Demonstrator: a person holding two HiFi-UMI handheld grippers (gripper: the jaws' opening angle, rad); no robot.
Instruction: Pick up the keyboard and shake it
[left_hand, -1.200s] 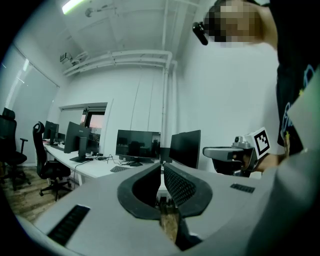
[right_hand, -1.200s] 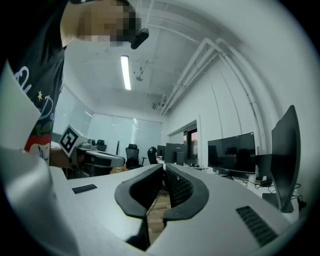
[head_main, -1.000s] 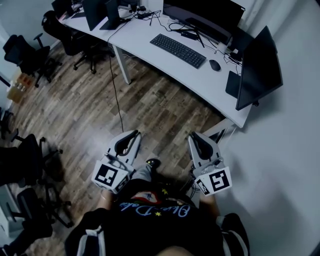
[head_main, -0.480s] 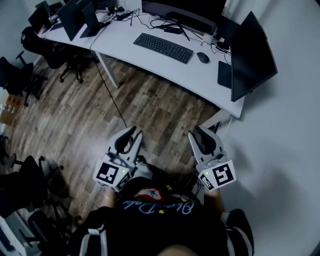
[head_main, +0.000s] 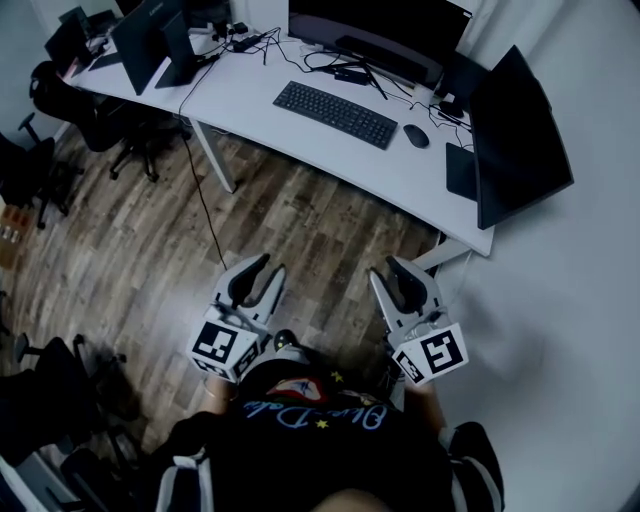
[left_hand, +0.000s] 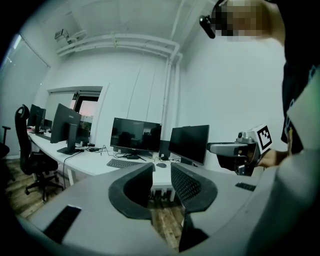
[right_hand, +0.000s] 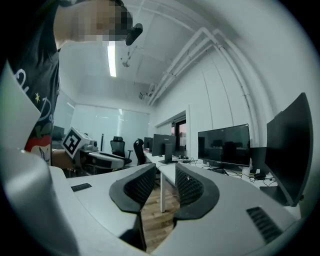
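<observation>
A stretch of brown wood-plank floor (head_main: 300, 225) lies open between the person and the long white curved bench (head_main: 440, 190), whose near edge runs from far left toward the near right. A plain white wall (head_main: 580, 330) closes in on the right, just beside the right gripper (head_main: 392, 268). Black office chairs (head_main: 55, 95) crowd the left side, and a thin black cable (head_main: 205, 215) hangs from the bench edge to the floor.

The flat black keyboard (head_main: 335, 113) lies on the bench top, far from both grippers, with a small black mouse (head_main: 416, 135) just to its right and dark flat monitors (head_main: 520, 140) behind and to the right of it. It sits ahead of the left gripper (head_main: 262, 266) and slightly left of the right one.

Both grippers are held low and near the body, over the floor. The jaws of each are partly spread and opening, with nothing between them.

The script lettering on the person's black shirt (head_main: 310, 440) is too blurred to read.
</observation>
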